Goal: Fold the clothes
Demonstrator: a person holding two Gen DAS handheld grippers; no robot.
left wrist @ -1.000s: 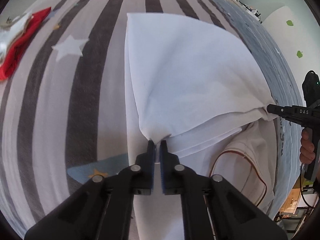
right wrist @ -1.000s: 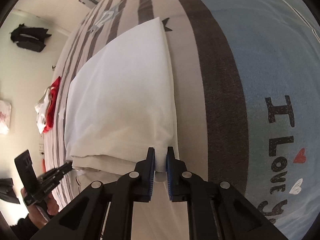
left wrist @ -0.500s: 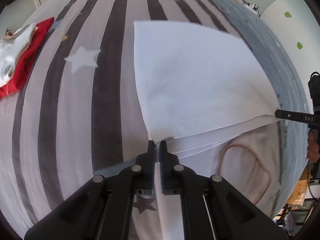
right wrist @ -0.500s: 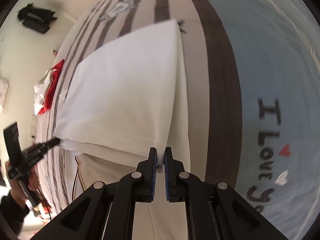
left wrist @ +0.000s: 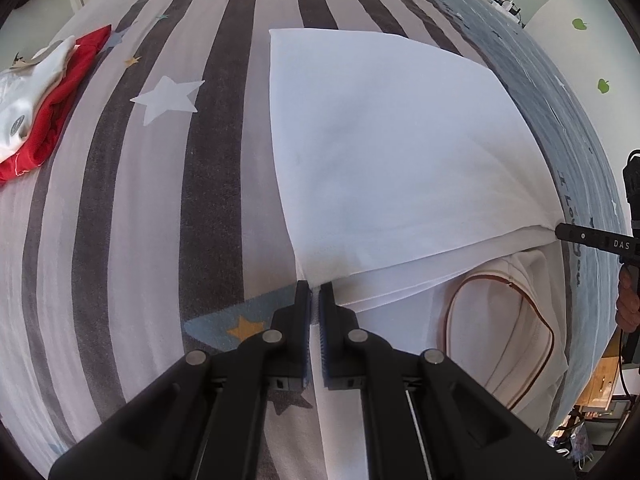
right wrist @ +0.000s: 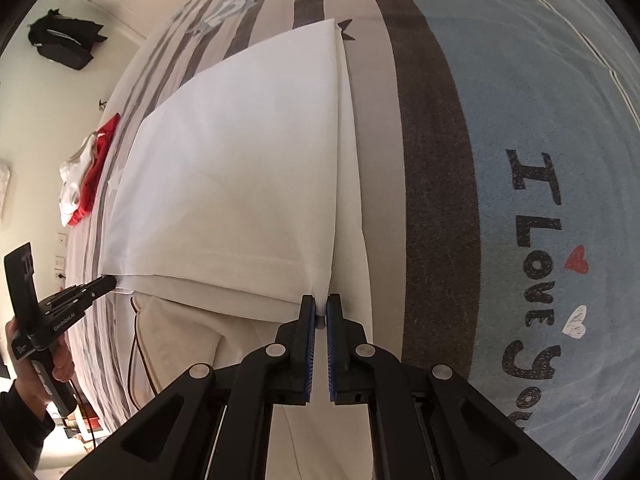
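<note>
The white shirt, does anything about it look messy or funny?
Mostly tidy. The white shirt is pinched at two corners by the left gripper and right gripper, but its folded-over edge sits slanted, so lower layers peek out unevenly. On the bedspread, a red and white clothes pile lies crumpled.

The left gripper [left wrist: 314, 298] has its fingers [left wrist: 301, 312] pinched on a near corner of the white garment [left wrist: 392, 152], whose folded-over upper layer lies across the striped bed cover [left wrist: 132, 208]. At the right edge, the right gripper [left wrist: 560, 231] clamps the opposite corner. Below the fold, a brown-trimmed neckline [left wrist: 500, 320] shows. A red-and-white clothes pile [left wrist: 44, 96] lies well apart at far left.
</note>
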